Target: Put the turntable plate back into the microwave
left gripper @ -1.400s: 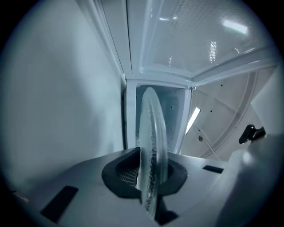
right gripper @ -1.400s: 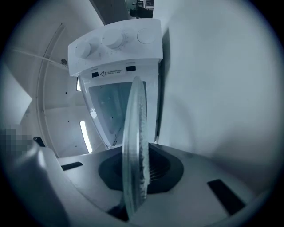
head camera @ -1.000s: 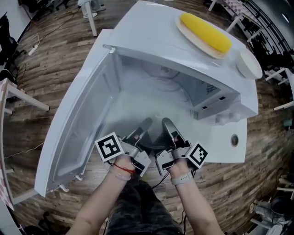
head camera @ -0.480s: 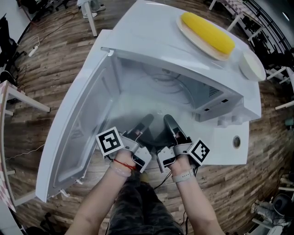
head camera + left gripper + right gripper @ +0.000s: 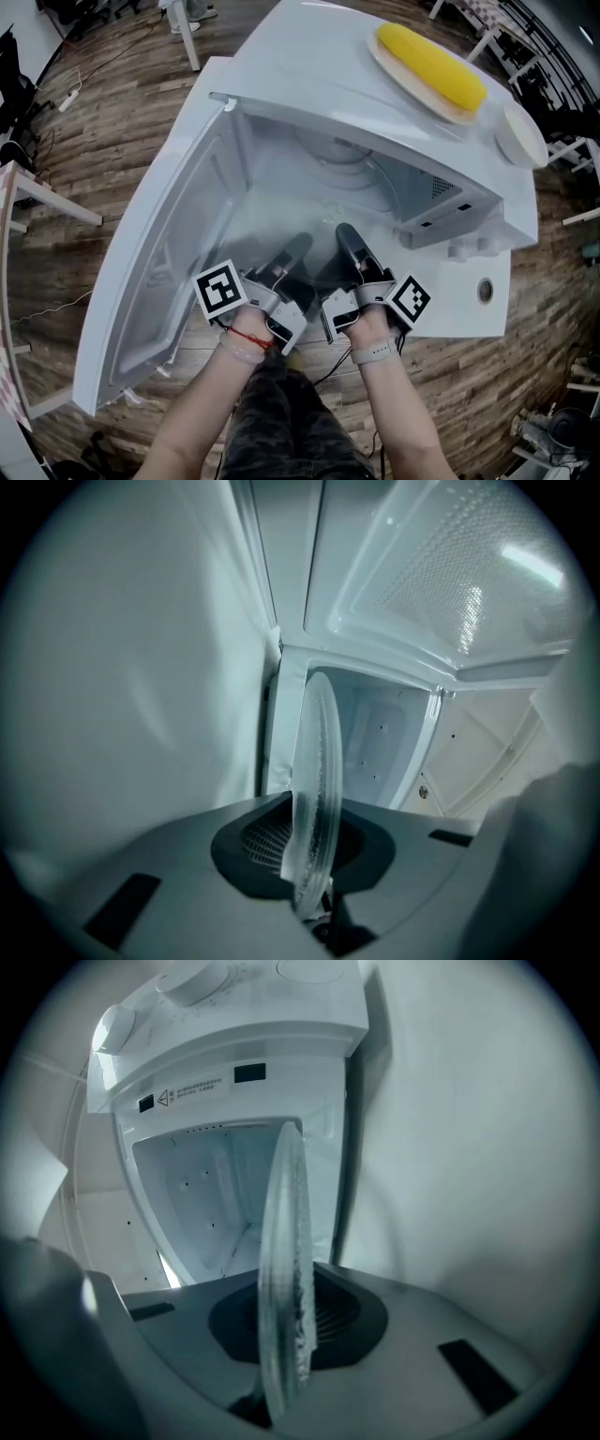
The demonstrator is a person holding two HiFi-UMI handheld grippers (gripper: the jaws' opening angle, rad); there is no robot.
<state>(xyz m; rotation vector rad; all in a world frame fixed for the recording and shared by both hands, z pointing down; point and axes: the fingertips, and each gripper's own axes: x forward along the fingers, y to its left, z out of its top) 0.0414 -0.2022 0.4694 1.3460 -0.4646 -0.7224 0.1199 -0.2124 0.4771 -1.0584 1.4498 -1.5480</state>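
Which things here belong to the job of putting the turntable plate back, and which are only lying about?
Belonging to the job:
- turntable plate, gripped by the left gripper and the right gripper
- microwave
- its open door

Only lying about, on top of the microwave:
- corn cob
- the plate under it
- white dish

I can read no words. The label (image 5: 192, 1089) on the microwave (image 5: 309, 1044) frame, above its opening, shows a warning triangle beside print too small to read.
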